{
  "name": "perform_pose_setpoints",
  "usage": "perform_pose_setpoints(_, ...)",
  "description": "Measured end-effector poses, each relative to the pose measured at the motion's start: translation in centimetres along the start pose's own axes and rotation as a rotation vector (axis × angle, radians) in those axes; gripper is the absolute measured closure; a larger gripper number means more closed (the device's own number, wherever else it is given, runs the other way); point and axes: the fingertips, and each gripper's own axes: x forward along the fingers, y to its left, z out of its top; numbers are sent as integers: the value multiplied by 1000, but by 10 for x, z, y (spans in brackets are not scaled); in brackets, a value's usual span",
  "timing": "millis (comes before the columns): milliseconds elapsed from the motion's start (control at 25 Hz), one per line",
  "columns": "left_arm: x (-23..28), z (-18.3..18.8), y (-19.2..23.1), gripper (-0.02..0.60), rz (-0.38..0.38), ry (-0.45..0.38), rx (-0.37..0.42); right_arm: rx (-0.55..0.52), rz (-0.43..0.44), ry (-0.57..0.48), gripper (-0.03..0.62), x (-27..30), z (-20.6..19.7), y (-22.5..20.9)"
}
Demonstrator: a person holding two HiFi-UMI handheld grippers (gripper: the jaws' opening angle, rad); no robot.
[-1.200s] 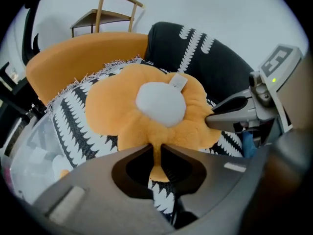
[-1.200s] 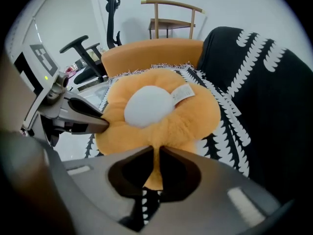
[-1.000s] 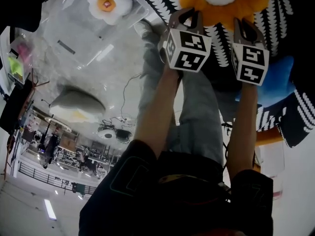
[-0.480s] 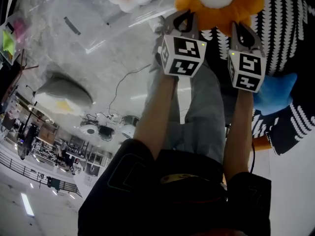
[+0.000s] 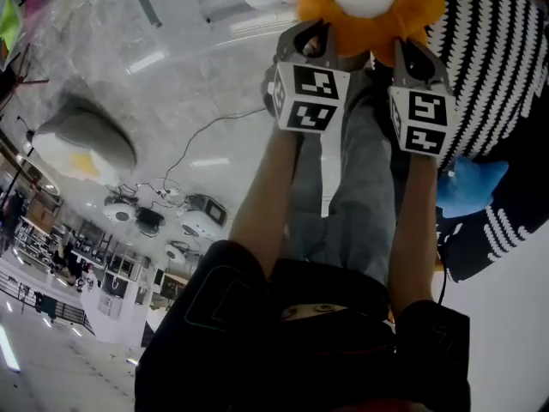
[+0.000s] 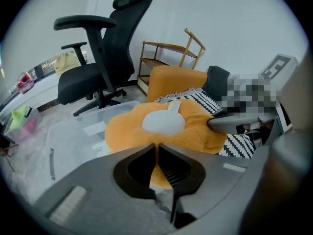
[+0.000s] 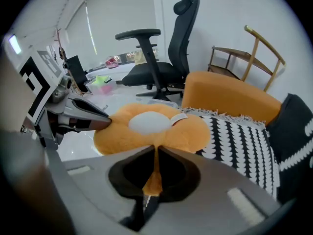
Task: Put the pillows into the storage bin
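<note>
Above the glossy floor [image 5: 197, 84], the left tool [image 6: 157, 153] and right tool [image 7: 155, 155] are each pinching shut on a thin edge of the orange pillow [image 6: 127, 131], which is hanging near the clear bin [image 6: 95, 117], so the plush could be slipping free midair.

Glossy pale floor [image 5: 171, 75] below me. On it I note a grey-and-white pillow [image 5: 81, 144] with a yellow spot, a thin cable [image 5: 199, 136], a clear bin [image 6: 110, 112], and a black office chair [image 6: 98, 58].

Bright, even light is filling the room; lamps are glaring off the glossy floor [image 5: 206, 93]; fisheye edges are bending and darkening.
</note>
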Motion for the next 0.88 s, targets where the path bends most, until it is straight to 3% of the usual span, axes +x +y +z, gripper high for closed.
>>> perform_pose_setpoints(320, -34, -8, 61, 554, 93, -25, -77, -119, 78, -9, 579, 20, 49, 52)
perform_pose_setpoints(480, -31, 3, 77, 550, 137, -37, -88, -114, 104, -14, 570, 34, 70, 47)
perform_pose_setpoints(520, -27, 2, 85, 535, 154, -36, -88, -99, 99, -10, 542, 43, 73, 44)
perform_pose_setpoints(600, -17, -16, 101, 495, 191, 4, -97, -60, 91, 26, 446, 62, 63, 44)
perform_pose_setpoints(760, -8, -69, 96, 494, 157, 130, -185, 2, 101, 115, 445, 60, 15, 44)
perform_pose_setpoints(880, 0, -62, 113, 508, 127, 134, -190, 37, 97, 147, 448, 68, 13, 45)
